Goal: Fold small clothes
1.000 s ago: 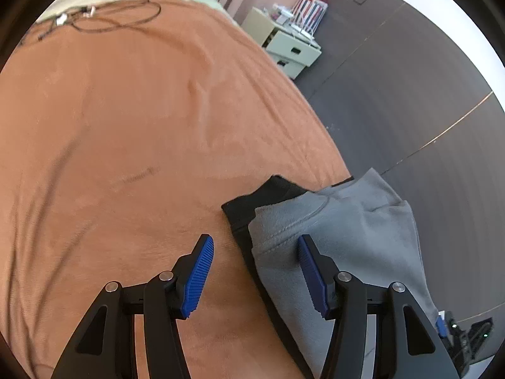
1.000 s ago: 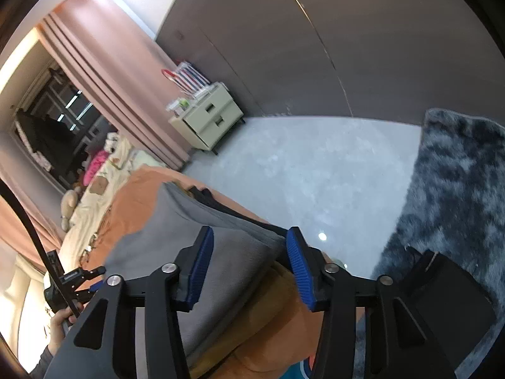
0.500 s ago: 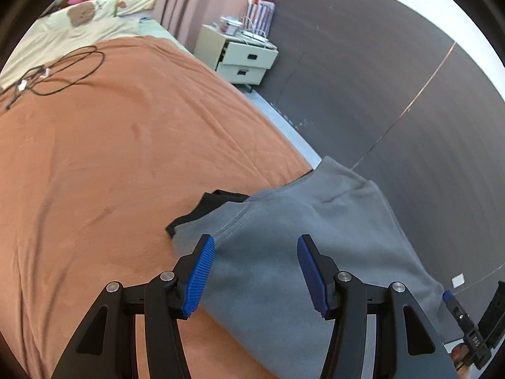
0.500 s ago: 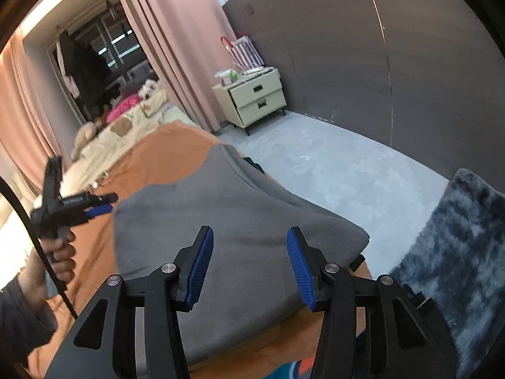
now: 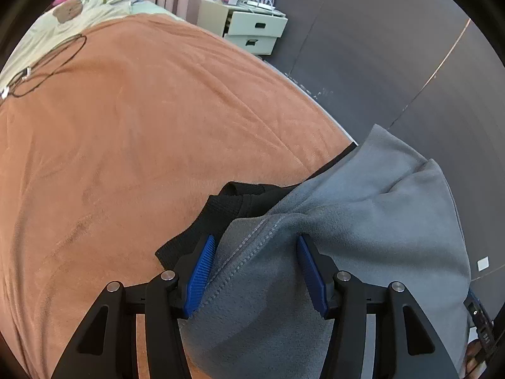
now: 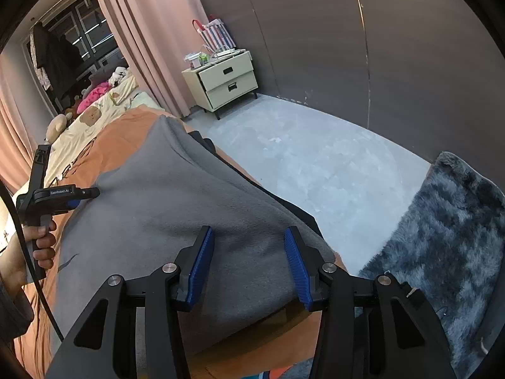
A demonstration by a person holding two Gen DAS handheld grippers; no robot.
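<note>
Item: soft grey fleece garment [image 5: 363, 252], lying at the lower right of the left wrist frame and filling the centre of the right wrist frame, draped over the near corner of a rust-orange plush bed cover [image 5: 142, 142]; a black knit garment [image 5: 217, 218] is showing from beneath its stitched hem. Left gripper [image 5: 255, 271]: blue-padded tongs standing apart, straddling the hem at lower centre, nothing clamped. Right gripper [image 6: 249, 268]: tongs likewise apart, hovering over the fleece edge near the bed corner. In the right wrist frame the left gripper [image 6: 91, 192] is appearing at middle left, its tip meeting the grey cloth, a hand [image 6: 34, 246] gripping its handle. Handling note, as judgement: the step seems to be taking hold of two edges; each gripper should be closing on the grey layer alone, near a corner, sparing the black layer, then lifting evenly. Background: cream two-drawer nightstand [image 6: 227, 82], upper centre.
</note>
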